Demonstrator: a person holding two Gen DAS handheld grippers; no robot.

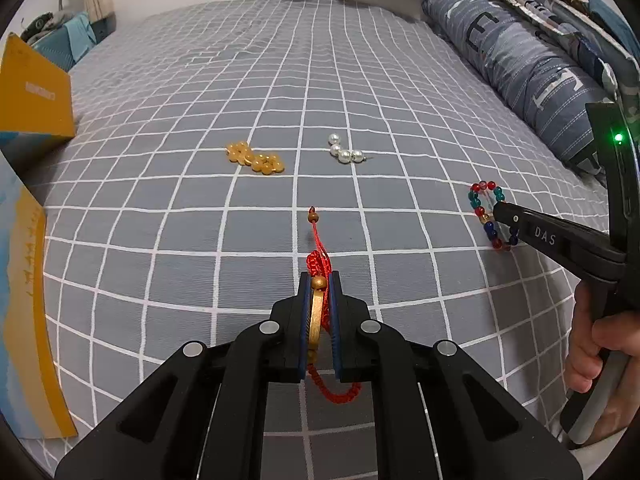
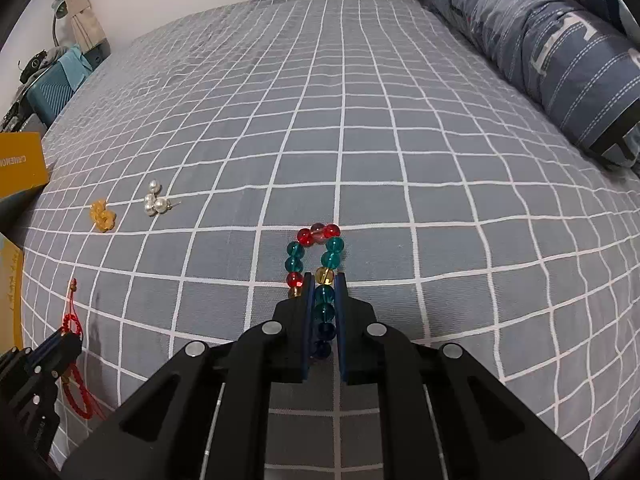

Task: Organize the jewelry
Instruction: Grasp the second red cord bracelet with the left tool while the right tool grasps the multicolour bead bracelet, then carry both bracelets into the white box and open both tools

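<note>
Two pieces are pinched: the left gripper (image 1: 319, 280) jaws hold the red-corded gold pendant (image 1: 316, 320), the right gripper (image 2: 324, 280) jaws the multicoloured glass-bead bracelet (image 2: 325, 300); the amber bead cluster (image 1: 256, 158) and white pearl earrings (image 1: 344, 151) lie unsorted on the bed (image 1: 200, 100).

Grey bed (image 1: 240, 92) with white grid sheet. Blue striped pillow (image 1: 524, 76) along right edge. Yellow box (image 1: 32, 96) at left edge. Teal case (image 2: 50, 94) and lamp (image 2: 58, 10) beyond far left corner.
</note>
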